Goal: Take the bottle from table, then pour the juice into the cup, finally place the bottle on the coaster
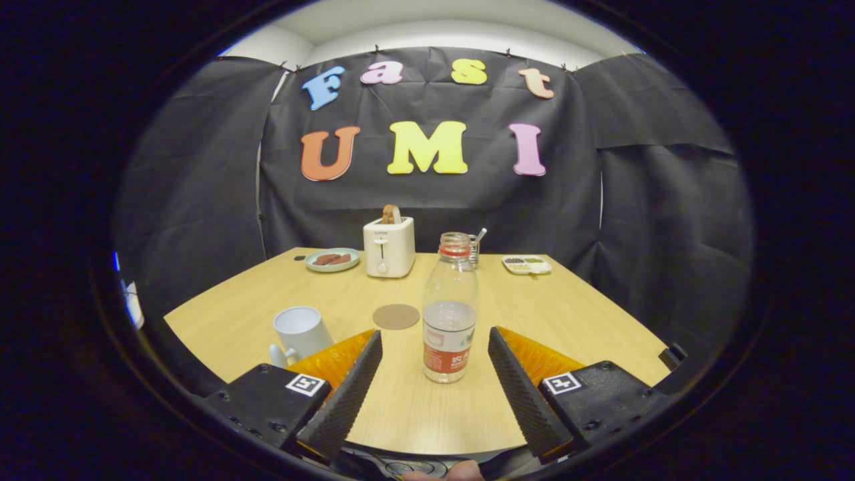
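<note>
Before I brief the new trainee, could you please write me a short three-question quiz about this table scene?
1. True or false: the gripper is shut on the bottle.
2. Multiple choice: where does the coaster lie? A) under the bottle; B) bare on the table, just beside the bottle, between it and the mug; C) on top of the toaster.
3. Fill in: the bottle stands upright with its cap ____.

Key
1. False: the fingers stand open, one on either side of the bottle, apart from it.
2. B.
3. Off: the mouth is open, with a red ring around the neck.
</note>
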Demonstrator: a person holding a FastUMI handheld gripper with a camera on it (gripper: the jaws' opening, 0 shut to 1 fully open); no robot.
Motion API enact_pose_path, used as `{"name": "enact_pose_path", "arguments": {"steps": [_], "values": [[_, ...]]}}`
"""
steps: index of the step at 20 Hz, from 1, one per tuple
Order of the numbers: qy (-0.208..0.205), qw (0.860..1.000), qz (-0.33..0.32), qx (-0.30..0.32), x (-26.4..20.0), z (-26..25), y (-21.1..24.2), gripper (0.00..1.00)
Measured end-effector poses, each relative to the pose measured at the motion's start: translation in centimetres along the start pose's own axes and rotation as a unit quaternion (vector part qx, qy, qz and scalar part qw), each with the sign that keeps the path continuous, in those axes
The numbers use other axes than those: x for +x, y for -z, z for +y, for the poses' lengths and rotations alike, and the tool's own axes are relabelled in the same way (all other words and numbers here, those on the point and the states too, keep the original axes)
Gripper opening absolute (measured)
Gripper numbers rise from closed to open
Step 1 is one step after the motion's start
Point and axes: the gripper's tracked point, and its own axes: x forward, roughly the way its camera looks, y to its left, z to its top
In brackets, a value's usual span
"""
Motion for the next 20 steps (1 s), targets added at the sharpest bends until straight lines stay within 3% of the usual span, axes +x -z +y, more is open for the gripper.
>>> {"name": "enact_pose_path", "arguments": {"steps": [10,20], "values": [[0.025,0.999,0.017,0.016,6.7,-1.6,2.1,1.00],[0.036,0.996,0.016,0.083,10.4,-2.9,1.6,1.00]]}}
